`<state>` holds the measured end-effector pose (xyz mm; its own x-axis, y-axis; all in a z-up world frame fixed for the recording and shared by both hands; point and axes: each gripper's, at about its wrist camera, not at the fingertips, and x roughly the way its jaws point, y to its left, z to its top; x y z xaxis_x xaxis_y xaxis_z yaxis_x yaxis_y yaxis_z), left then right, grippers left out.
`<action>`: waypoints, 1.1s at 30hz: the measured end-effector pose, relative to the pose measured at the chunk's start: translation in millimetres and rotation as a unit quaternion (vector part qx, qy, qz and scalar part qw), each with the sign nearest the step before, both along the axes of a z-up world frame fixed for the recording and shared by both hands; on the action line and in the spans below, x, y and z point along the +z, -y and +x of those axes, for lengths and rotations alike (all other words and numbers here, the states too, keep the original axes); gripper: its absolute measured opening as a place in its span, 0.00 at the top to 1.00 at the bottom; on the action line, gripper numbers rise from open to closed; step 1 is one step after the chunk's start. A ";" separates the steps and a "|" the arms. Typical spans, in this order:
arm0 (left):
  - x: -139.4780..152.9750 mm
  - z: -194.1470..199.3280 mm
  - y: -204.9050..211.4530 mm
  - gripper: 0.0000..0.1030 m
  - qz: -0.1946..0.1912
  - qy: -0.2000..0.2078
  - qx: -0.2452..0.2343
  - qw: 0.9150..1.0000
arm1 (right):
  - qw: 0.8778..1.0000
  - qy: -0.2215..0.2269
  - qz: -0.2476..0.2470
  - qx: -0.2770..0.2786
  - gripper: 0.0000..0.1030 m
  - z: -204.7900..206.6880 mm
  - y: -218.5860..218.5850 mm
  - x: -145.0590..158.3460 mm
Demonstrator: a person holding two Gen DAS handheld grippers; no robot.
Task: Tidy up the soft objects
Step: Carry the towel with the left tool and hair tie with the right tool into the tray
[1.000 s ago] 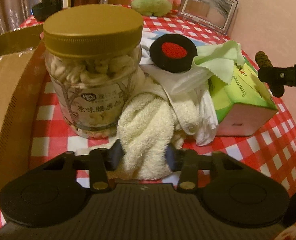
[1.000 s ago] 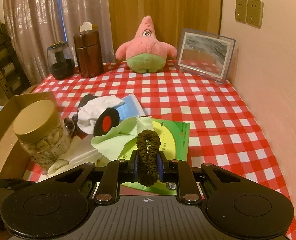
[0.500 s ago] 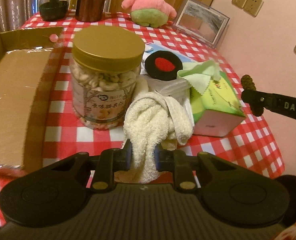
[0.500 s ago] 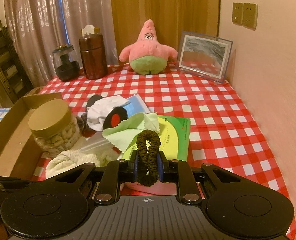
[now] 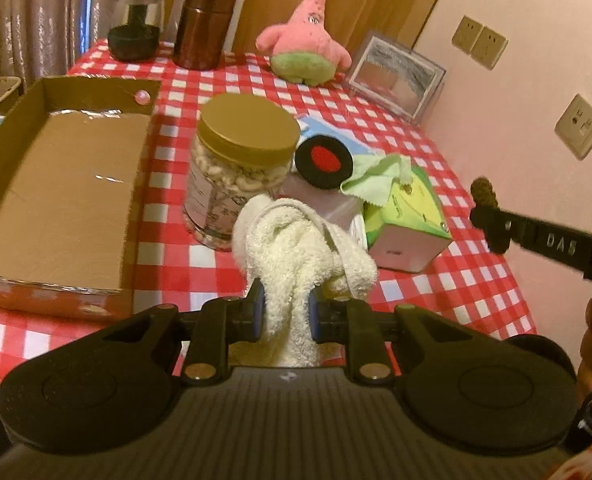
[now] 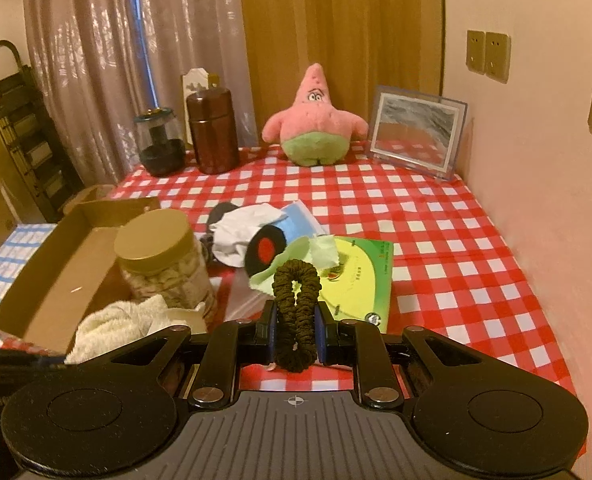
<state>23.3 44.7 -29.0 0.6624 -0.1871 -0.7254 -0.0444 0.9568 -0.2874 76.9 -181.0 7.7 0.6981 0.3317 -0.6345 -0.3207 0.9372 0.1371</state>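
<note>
Carrying calls for care: the towel [image 5: 296, 256] is pinched by the left gripper [image 5: 284, 312], the hair tie [image 6: 296, 312] by the right gripper [image 6: 296, 338], both above the worktop [image 6: 435, 248]. Both should be lowered fully into the cardboard box [image 5: 56, 200] before release, with the jar [image 5: 240, 176] avoided.

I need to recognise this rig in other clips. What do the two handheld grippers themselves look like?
Both look alike: a matte black ribbed body with two round black discs, black linkage arms on brass-coloured pivot pins, and black fingers with blue pads. The left gripper and right gripper match. The right one's side carries white "DAS" lettering. No cables or sleeves show.
</note>
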 end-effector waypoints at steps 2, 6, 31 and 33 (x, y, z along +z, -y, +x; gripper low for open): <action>7.8 -6.2 -4.5 0.82 -0.002 0.009 0.004 1.000 | 1.000 -0.001 0.003 0.005 0.82 -6.1 -3.0 2.5; 24.4 -16.2 -13.3 0.82 -0.004 0.028 0.010 1.000 | 1.000 0.002 0.008 0.020 0.82 -16.4 -13.9 8.1; 103.8 -24.6 -145.2 0.83 0.029 0.102 0.092 0.990 | 0.984 0.018 0.020 0.176 0.82 -9.5 -163.5 20.5; 108.7 -19.2 -154.2 0.83 0.036 0.106 0.094 0.989 | 0.983 0.021 0.023 0.182 0.81 -4.7 -174.0 23.5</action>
